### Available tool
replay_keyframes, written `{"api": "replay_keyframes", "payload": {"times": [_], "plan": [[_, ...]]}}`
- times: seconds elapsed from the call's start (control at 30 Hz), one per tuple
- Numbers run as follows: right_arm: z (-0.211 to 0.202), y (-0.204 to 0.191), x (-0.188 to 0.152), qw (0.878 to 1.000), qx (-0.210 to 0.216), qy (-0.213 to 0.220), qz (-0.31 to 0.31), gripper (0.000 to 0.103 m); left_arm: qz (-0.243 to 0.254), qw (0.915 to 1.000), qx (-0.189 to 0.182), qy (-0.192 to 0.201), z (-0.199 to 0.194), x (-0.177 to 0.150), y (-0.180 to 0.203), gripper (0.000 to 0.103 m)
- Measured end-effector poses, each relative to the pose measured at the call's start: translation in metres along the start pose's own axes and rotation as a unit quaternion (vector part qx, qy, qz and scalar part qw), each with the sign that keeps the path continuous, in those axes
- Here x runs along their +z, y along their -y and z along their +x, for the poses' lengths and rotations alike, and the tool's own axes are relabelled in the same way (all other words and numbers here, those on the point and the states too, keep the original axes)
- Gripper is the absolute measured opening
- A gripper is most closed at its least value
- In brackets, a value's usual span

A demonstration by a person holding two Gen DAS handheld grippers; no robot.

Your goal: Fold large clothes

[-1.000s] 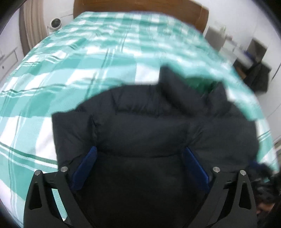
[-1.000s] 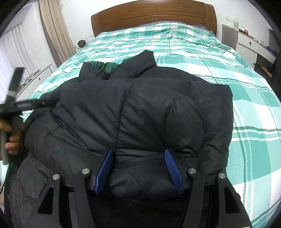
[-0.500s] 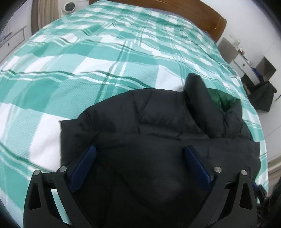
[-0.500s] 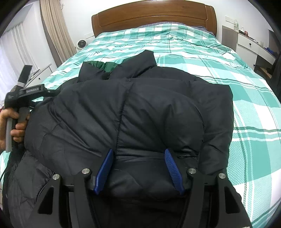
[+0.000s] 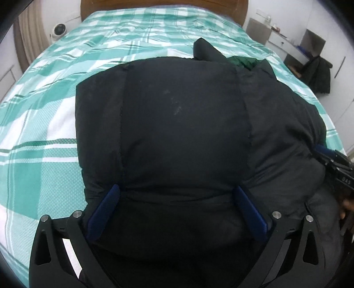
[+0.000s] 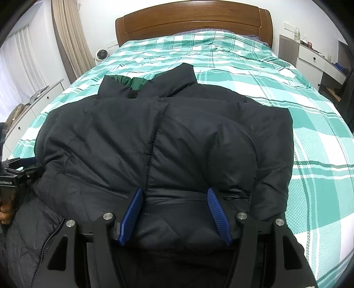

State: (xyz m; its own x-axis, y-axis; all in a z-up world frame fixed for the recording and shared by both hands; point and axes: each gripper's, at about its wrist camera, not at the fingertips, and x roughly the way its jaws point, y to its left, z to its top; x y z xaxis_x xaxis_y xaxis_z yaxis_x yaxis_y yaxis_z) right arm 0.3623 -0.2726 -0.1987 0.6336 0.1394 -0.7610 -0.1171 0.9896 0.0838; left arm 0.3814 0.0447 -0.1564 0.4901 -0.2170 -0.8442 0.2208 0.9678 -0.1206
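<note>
Your black puffer jacket (image 6: pixel 163 141) lies across the lower half of both views on the green-and-white checked bed (image 6: pixel 298 93), its hem end bunched toward you and its collar (image 6: pixel 177 77) standing up toward the wooden headboard (image 6: pixel 192 20) at the top of the frame. Judged from that, its long axis runs from the bottom of the frame to the top, collar pointing away from you, with a sliver of green lining showing at the neck opening in the upper middle. Your left gripper (image 5: pixel 176 195) stands wide, with a thick fold of padding bulging between the blue pads; whether those pads really bite the cloth or only bracket it cannot be told. Your right gripper (image 6: pixel 174 199) is set narrower, its pads pressed against a puffed ridge of jacket, so it appears to hold that ridge. The main risk is the filling: it is springy and slick, so a wide left grip could let the fold slide out as you lift, and the layer would flop back unevenly. If your two grippers travel at different heights or speeds, the fold line will likely skew across the body. The bulk near you at the bottom left of the right view, where a zipper shows, could drag and pull the folded part off square.
</note>
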Motion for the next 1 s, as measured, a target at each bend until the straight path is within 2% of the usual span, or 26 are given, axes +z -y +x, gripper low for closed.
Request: {"api": "replay_keyframes", "payload": {"times": [0.2, 0.27, 0.33, 0.5, 0.6, 0.73, 0.77, 0.87, 1.0], "plan": [[-0.005, 0.000, 0.001, 1.000, 0.001, 0.005, 0.002, 0.063, -0.006, 0.9993, -0.006, 0.035, -0.050, -0.018, 0.006, 0.101], [-0.013, -0.002, 0.002, 1.000, 0.005, 0.003, 0.000, 0.070, -0.006, 0.9984, -0.011, 0.055, -0.078, -0.035, 0.009, 0.101], [-0.029, -0.004, 0.003, 1.000, 0.014, 0.010, 0.005, 0.087, -0.004, 0.9977, -0.012, 0.067, -0.099, -0.052, 0.011, 0.101], [-0.101, -0.014, -0.003, 0.997, 0.015, 0.078, -0.006, 0.087, -0.003, 0.9959, 0.007, 0.090, -0.148, -0.107, 0.013, 0.101], [-0.148, -0.017, -0.020, 0.993, 0.004, 0.114, -0.023, 0.087, -0.003, 0.9952, 0.030, 0.093, -0.167, -0.136, 0.011, 0.101], [-0.201, -0.006, -0.057, 0.988, -0.025, 0.155, -0.008, 0.087, -0.010, 0.9942, 0.056, 0.092, -0.189, -0.174, 0.002, 0.101], [-0.209, 0.000, -0.068, 0.987, -0.036, 0.155, 0.001, 0.087, -0.014, 0.9941, 0.062, 0.088, -0.193, -0.184, -0.002, 0.101], [-0.216, 0.017, -0.096, 0.992, -0.047, 0.116, 0.017, 0.087, -0.023, 0.9941, 0.071, 0.079, -0.201, -0.203, -0.008, 0.101], [-0.228, 0.034, -0.130, 0.991, -0.064, 0.106, 0.046, 0.087, -0.062, 0.9936, 0.064, 0.069, -0.208, -0.224, -0.022, 0.101]]}}
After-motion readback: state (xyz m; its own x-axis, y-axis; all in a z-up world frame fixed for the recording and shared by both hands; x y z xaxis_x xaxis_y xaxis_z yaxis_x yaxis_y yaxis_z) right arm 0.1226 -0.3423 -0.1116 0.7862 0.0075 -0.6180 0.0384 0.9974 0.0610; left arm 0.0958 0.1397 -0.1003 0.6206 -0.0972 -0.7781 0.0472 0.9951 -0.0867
